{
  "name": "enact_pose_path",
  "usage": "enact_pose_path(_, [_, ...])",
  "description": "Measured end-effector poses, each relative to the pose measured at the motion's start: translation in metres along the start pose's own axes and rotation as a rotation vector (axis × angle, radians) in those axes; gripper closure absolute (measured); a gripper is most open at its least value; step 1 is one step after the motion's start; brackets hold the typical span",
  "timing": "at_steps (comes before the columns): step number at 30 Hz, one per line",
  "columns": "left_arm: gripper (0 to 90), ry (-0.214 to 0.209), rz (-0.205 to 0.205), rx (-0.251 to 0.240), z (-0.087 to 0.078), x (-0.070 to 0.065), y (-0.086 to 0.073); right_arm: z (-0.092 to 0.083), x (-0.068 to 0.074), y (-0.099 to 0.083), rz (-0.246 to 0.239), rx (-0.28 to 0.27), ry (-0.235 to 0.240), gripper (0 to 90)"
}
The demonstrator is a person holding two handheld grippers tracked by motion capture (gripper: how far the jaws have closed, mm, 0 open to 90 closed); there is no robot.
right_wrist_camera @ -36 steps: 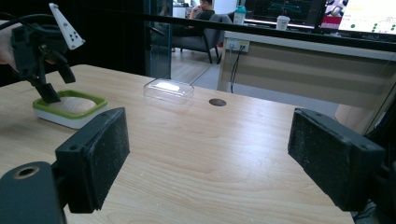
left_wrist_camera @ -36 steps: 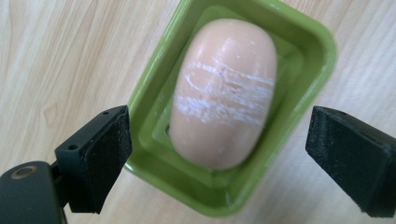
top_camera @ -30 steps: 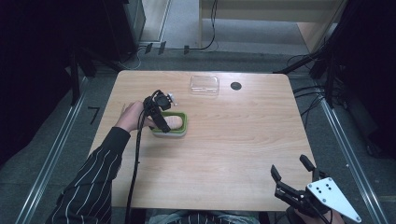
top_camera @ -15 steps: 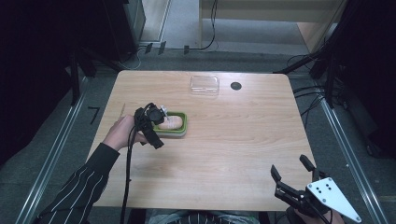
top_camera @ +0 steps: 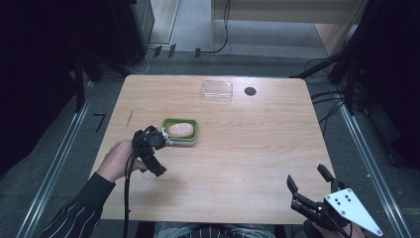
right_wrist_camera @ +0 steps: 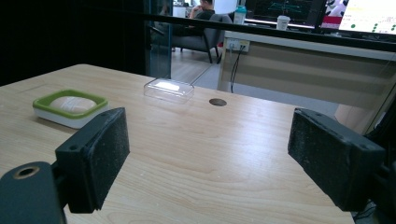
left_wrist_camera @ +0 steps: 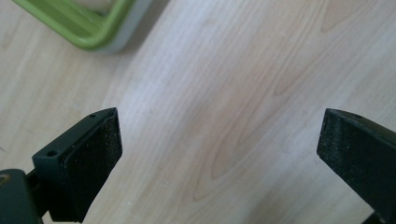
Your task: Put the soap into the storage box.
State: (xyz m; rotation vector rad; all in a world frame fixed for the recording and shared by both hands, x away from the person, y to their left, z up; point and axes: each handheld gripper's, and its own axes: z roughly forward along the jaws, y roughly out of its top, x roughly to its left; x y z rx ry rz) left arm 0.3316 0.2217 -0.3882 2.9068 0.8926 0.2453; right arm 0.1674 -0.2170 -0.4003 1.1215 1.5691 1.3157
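Jaws of the left gripper (top_camera: 166, 140) stand wide apart with nothing between them (they have just been opening), just beside the near-left corner of the green-rimmed rectangular plastic container (top_camera: 181, 132) holding a pale oval bun (top_camera: 180, 130), its long axis running across the table, while the right gripper (top_camera: 308, 181), also spread empty, sits well apart.

Table (top_camera: 257, 144) pale wood, smooth matt grain; tray (top_camera: 194, 124) green-rimmed plastic, slight sheen; lid (top_camera: 217, 89) clear glossy plastic; gripper pads (right_wrist_camera: 100, 154) black, matt, grainy; bread (top_camera: 180, 129) matt, soft-looking
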Motion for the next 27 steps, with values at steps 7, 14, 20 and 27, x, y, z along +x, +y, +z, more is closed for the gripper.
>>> enact_pose_path(7, [0.5, -0.028, -0.019, 0.027, 0.012, -0.011, -0.017, 0.000, 0.000, 0.000, 0.001, -0.001, 0.001, 13.3])
enact_pose_path(14, [0.5, -0.055, -0.038, 0.052, 0.024, -0.017, -0.029, 0.000, 0.000, 0.000, 0.001, -0.001, 0.001, 13.2])
enact_pose_path(20, [0.3, -0.055, -0.056, 0.045, 0.026, -0.020, -0.038, 0.000, 0.000, 0.000, 0.001, 0.000, 0.002, 13.2])
enact_pose_path(27, [0.0, -0.068, -0.048, 0.047, 0.034, -0.020, -0.045, 0.000, 0.000, 0.000, 0.007, -0.003, 0.004, 13.2])
